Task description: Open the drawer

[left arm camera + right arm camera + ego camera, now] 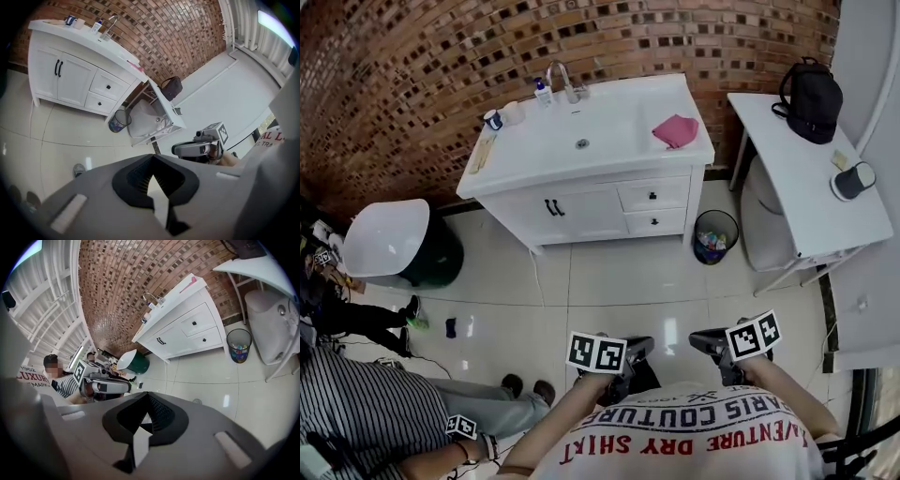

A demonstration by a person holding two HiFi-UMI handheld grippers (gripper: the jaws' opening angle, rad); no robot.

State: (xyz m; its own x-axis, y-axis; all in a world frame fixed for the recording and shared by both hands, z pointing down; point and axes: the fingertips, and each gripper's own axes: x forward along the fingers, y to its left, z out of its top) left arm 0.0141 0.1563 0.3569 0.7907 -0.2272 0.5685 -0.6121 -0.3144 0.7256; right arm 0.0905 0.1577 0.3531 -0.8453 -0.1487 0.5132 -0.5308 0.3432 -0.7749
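The white vanity cabinet (581, 202) stands against the brick wall, far ahead of me across the tiled floor. Its two drawers sit at the right, the upper drawer (653, 194) above the lower drawer (654, 221), both closed, each with a small black knob. They also show in the left gripper view, upper drawer (108, 85), and in the right gripper view, upper drawer (194, 322). My left gripper (636, 347) and right gripper (703, 340) are held close to my body, both shut and holding nothing. Each sees the other: right gripper (194, 149), left gripper (110, 386).
A black trash bin (715, 236) stands right of the cabinet. Beyond it a white table (811, 187) carries a black backpack (811, 98). A pink cloth (675, 130) lies on the vanity top. A green bin with a white lid (394, 246) is at left. A person in stripes (356, 412) sits lower left.
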